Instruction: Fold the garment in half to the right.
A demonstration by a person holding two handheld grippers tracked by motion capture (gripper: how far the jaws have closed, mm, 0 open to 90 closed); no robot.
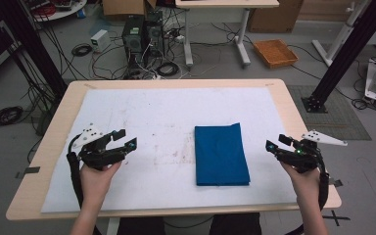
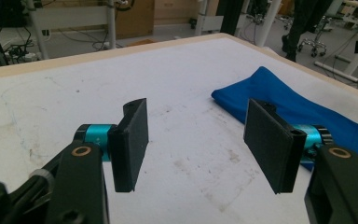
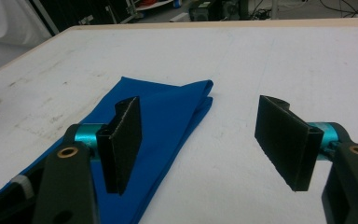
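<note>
Cloth (image 1: 222, 154), blue and folded, lies between us; we hold left gripper (image 1: 126, 139) and right gripper (image 1: 275, 143) apart, jaws spread, seemingly ready to approach it.

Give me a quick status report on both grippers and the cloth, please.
Left gripper open, empty, left of the folded blue cloth. Right gripper open, empty, to its right. Cloth flat on white mat, untouched. Nothing in the way.

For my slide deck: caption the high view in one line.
Both open grippers, left gripper and right gripper, flank a folded blue cloth on the white mat.
</note>
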